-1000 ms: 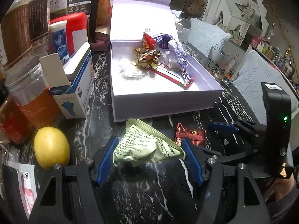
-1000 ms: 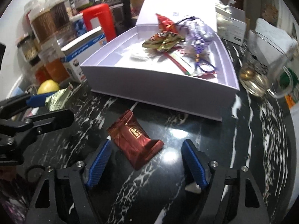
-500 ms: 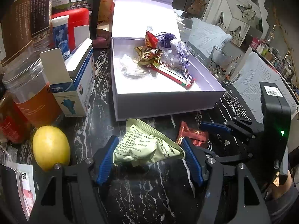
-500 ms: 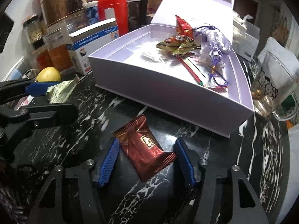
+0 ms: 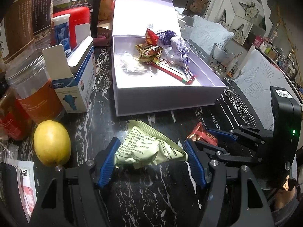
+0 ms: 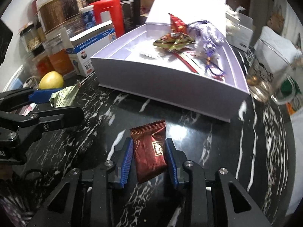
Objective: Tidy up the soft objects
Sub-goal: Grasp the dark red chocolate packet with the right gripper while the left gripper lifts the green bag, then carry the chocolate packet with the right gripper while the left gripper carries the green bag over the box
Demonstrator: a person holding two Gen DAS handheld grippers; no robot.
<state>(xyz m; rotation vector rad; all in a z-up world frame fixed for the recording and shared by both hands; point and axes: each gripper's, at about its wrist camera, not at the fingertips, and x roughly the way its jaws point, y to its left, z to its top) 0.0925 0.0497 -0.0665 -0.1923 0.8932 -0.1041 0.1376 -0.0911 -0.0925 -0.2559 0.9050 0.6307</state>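
A: Since a second ago the right gripper (image 6: 148,159) has narrowed its jaws until both pads touch the red packet (image 6: 149,151); the left gripper (image 5: 151,156) has hardly shifted, its jaws still spread wide around the green sachet (image 5: 145,148) on the bench (image 6: 217,170).

B: Is the red one clenched firmly?

A: It looks gripped at the sides. I'd squeeze gently, since the wrapper crumples, then lift straight up.

B: Where to?

A: The white box (image 6: 162,87) at twelve o'clock. Clear its near wall first; there is bare floor at its ten o'clock side. Mind the glass mug (image 6: 265,81) at two o'clock.
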